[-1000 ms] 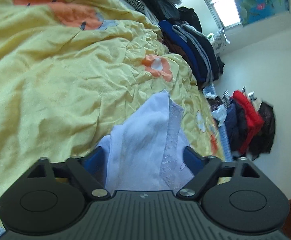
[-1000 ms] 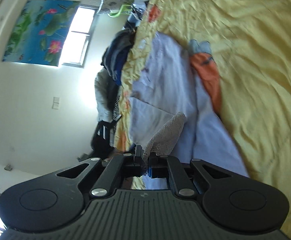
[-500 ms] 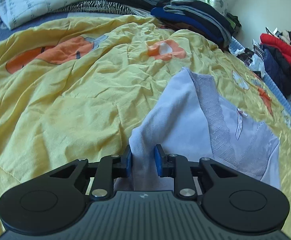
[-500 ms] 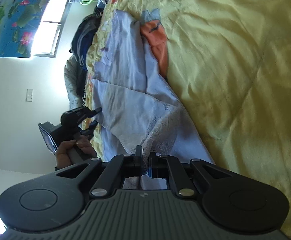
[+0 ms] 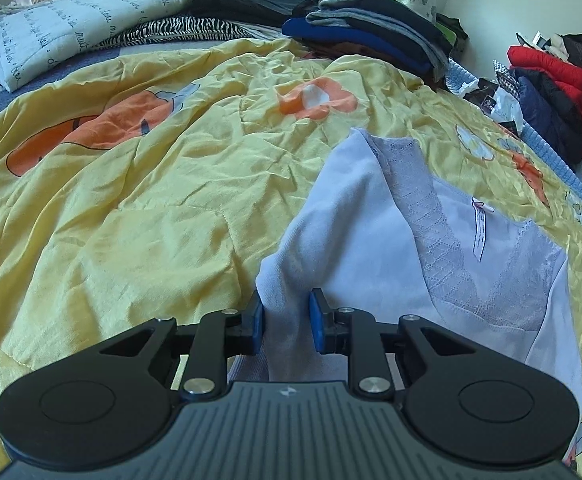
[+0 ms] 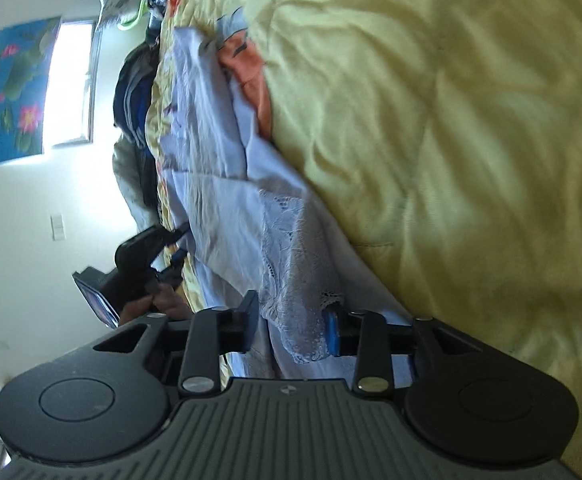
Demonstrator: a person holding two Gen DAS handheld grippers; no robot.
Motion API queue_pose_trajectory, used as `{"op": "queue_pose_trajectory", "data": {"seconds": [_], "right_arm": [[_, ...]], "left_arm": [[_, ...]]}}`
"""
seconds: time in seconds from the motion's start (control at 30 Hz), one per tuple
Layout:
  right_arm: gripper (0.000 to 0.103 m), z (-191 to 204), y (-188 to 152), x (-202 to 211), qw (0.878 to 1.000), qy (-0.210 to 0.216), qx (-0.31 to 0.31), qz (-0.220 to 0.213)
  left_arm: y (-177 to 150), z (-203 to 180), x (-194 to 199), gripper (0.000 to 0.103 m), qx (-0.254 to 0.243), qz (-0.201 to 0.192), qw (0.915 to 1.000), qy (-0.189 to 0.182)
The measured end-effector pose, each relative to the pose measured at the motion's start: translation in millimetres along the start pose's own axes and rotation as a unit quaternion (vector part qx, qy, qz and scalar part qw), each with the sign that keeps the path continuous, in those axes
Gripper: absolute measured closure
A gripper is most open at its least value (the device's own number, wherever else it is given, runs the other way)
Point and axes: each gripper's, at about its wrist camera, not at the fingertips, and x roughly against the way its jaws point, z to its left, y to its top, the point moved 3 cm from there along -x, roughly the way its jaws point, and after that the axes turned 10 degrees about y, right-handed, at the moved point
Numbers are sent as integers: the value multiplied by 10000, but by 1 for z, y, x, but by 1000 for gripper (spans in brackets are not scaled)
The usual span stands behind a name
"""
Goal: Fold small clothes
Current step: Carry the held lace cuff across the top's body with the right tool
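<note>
A pale lavender top with lace trim (image 5: 391, 232) lies on a yellow quilt (image 5: 131, 208). In the left wrist view my left gripper (image 5: 287, 322) has its blue pads on either side of a bunched fold of the top, with a gap between the pads filled by cloth. In the right wrist view the top (image 6: 227, 208) runs away from my right gripper (image 6: 291, 330), whose jaws stand apart around the lace edge (image 6: 291, 248) without pinching it. The left gripper (image 6: 147, 256) and the hand holding it show at the left of that view.
Stacked dark folded clothes (image 5: 371, 36) and a white printed blanket (image 5: 91, 20) lie at the far edge of the bed. Red and dark garments (image 5: 551, 92) are heaped at the right. A window and a flower picture (image 6: 11, 92) are on the wall.
My right gripper, shut on the lace edge before, has opened. My left gripper has narrowed from wide open onto a fold of the top. Both views swung as the grippers moved.
</note>
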Motion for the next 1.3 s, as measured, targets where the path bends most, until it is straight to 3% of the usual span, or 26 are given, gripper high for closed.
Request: {"op": "queue_pose_trajectory", "data": {"seconds": [0.03,0.1,0.17,0.23,0.3,0.33,0.37,0.5,0.73,0.8,0.93,1.07,1.17,1.3], "right_arm": [[93,1,-1,-1,9999,-68,84,15],[94,8,-6,0,9993,-166,344,4],[94,28,-14,2,9939,-281,1065,12],[95,50,-25,-1,9780,-578,2000,141],[91,57,-34,-9,9476,-1403,2854,299],[89,55,-36,-14,9352,-1775,3035,422],[86,51,-34,-15,9330,-1959,2980,489],[78,49,-26,-1,9523,-1556,2563,559],[78,73,0,28,9552,-1169,2713,-192],[71,77,11,22,9580,-1079,2641,-286],[66,71,19,10,9683,-862,2346,46],[65,48,7,-12,9652,-1250,2195,679],[64,46,-7,-15,9617,-1190,2285,934],[64,60,-7,-10,9597,-1138,2444,797]], "left_arm": [[1,0,0,80,-6,19,10000,-4],[2,0,-1,81,-14,56,10000,-8],[3,0,-1,82,-48,50,10000,6],[2,0,-1,82,-89,27,10000,21],[0,-3,-1,82,-163,-37,9998,72],[-1,-4,0,82,-197,-65,9997,100],[-2,-6,0,82,-229,-88,9996,122],[-1,-3,0,82,-193,-64,9998,59],[0,-1,0,82,-195,-72,9998,70],[-1,-1,0,82,-201,-79,9997,74],[-1,-2,1,81,-213,-49,9997,76],[-1,-3,1,81,-268,-63,9996,102],[-1,-4,1,81,-293,-70,9995,110],[-1,-4,0,81,-291,-46,9995,109]]}}
